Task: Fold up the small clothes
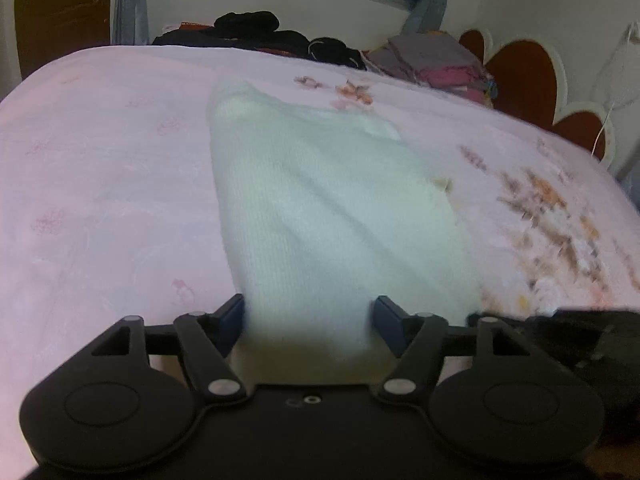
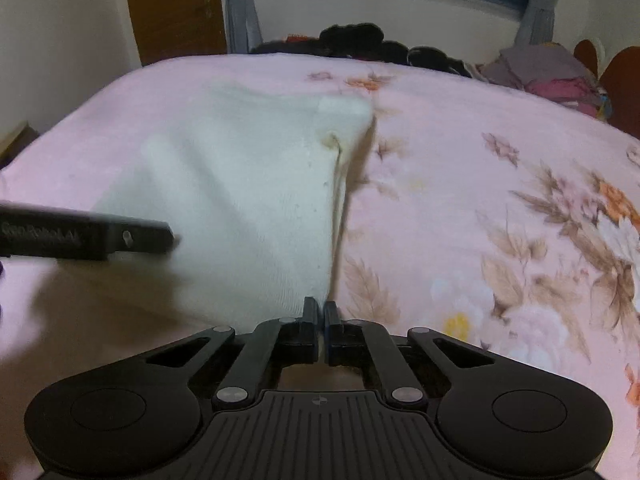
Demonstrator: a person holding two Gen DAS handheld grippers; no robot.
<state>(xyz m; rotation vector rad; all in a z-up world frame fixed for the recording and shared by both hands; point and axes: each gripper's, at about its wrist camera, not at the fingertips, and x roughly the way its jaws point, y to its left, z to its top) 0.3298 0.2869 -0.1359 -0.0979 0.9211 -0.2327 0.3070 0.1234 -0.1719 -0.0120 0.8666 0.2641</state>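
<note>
A white knit garment [image 1: 320, 208] [image 2: 240, 184] lies on a pink floral bedsheet [image 1: 100, 180] [image 2: 460, 128]. My left gripper [image 1: 310, 304] stands open at the garment's near end. The cloth fills the gap between its blue pads [image 1: 234, 320], and I see no pinch. In the right wrist view one left finger [image 2: 140, 236] reaches in from the left above the cloth. My right gripper [image 2: 322, 304] is shut on the garment's near right corner, and the edge rises taut from its tips. A blurred black shape [image 1: 580, 332] at the lower right looks like the right gripper.
A pile of dark clothes [image 1: 256, 28] [image 2: 352, 38] sits at the bed's far edge. A folded stack of grey and pink clothes [image 1: 436, 60] [image 2: 552, 72] lies at the far right by a red scalloped headboard [image 1: 520, 76]. A wooden door [image 2: 176, 8] stands beyond.
</note>
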